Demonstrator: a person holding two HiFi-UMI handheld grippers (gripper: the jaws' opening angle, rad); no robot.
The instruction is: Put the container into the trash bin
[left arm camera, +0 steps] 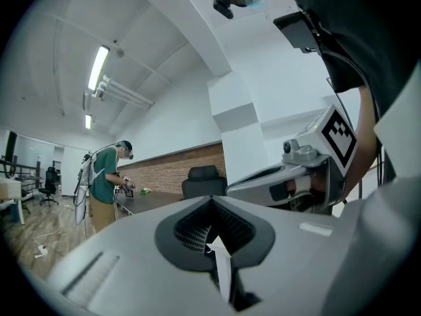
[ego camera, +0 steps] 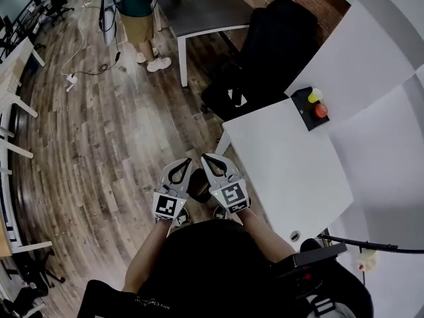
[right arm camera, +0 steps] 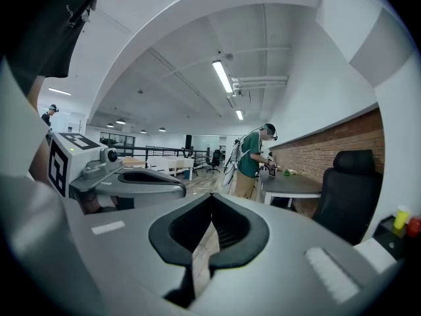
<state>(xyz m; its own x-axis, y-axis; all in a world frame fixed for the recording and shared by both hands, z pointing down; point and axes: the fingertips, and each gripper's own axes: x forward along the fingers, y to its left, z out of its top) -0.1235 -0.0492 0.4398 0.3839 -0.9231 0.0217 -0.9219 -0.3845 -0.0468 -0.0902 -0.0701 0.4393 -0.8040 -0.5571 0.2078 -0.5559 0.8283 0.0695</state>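
Observation:
No container and no trash bin show in any view. In the head view my left gripper (ego camera: 179, 165) and right gripper (ego camera: 212, 160) are held side by side close to my body, above the wooden floor by the near corner of the white table (ego camera: 285, 167). Both point level and away from me. In the left gripper view the left gripper (left arm camera: 211, 201) has its jaws closed tip to tip with nothing between them. The right gripper (right arm camera: 211, 198) looks the same in its own view: shut and empty. Each gripper shows beside the other: the right gripper (left arm camera: 289, 183) and the left gripper (right arm camera: 128, 176).
A black box (ego camera: 310, 108) with a yellow and a red object stands at the white table's far corner. A black office chair (ego camera: 265, 52) stands ahead, with a dark table (ego camera: 205, 8) behind it. A person in a green shirt (ego camera: 136, 12) stands there. A cable (ego camera: 86, 65) lies on the floor.

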